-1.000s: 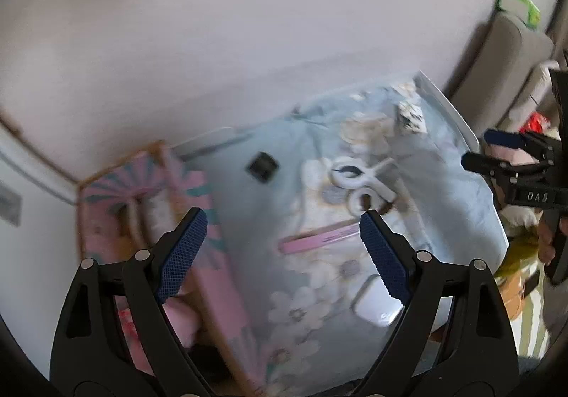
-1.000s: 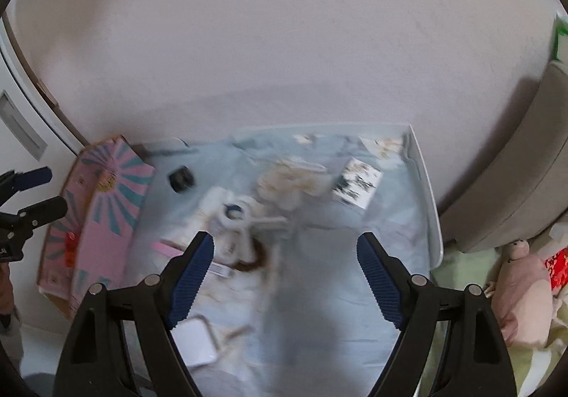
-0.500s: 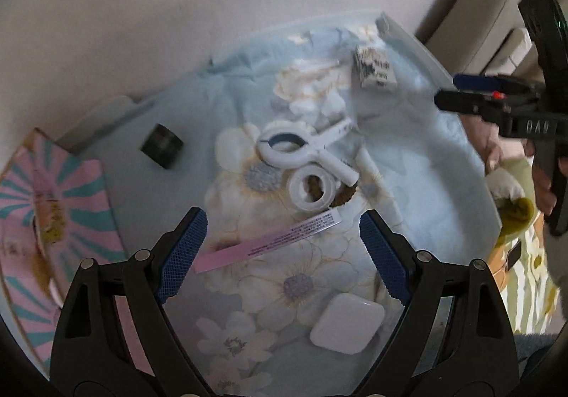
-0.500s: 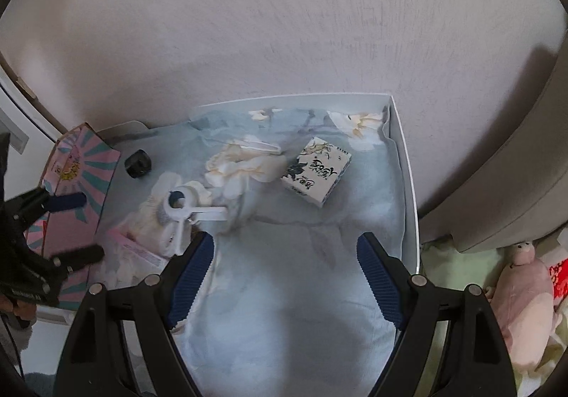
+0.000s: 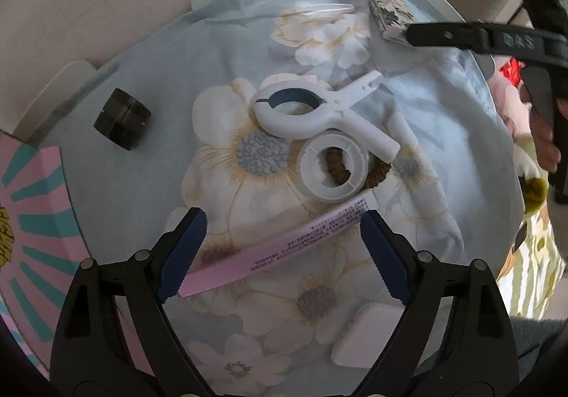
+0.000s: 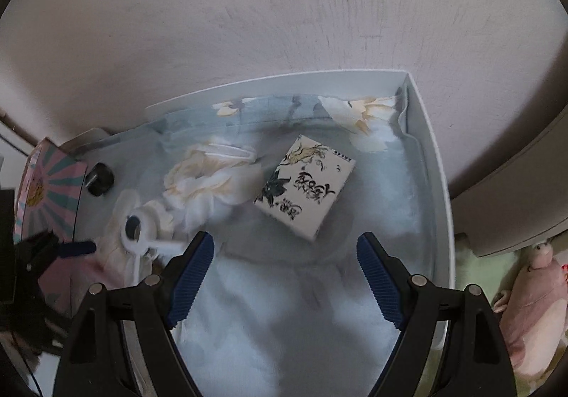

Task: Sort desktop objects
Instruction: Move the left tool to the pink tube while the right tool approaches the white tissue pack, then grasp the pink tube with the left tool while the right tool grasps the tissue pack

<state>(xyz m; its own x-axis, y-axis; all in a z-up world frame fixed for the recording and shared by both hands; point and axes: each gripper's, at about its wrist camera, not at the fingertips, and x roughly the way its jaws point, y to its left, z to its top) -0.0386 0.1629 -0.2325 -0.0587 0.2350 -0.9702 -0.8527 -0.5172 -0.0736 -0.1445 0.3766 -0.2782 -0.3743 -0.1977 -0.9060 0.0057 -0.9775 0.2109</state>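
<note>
On a pale blue floral cloth [image 5: 443,134] lie a pink stick [image 5: 284,244], a white clamp [image 5: 312,109], a white tape ring [image 5: 333,168], a black cube [image 5: 122,118], a white case [image 5: 369,333] and a black-and-white printed box [image 5: 390,15]. My left gripper [image 5: 282,219] hangs open over the pink stick, its pads clear of it. Just short of the printed box [image 6: 305,186], my right gripper [image 6: 284,239] stands open with nothing between its fingers. In the right wrist view the clamp [image 6: 140,230] and cube [image 6: 100,178] lie at the left.
The cloth lies in a white tray with a raised rim [image 6: 436,166] against a wall. A pink box with teal stripes [image 5: 32,219] stands at the tray's left side. Off its right side are a grey chair and a pink plush toy [image 6: 532,290].
Both grippers have come down toward the cloth. The left one now frames the pink stick; the right one has shifted right and closer to the printed box. Both stay open.
</note>
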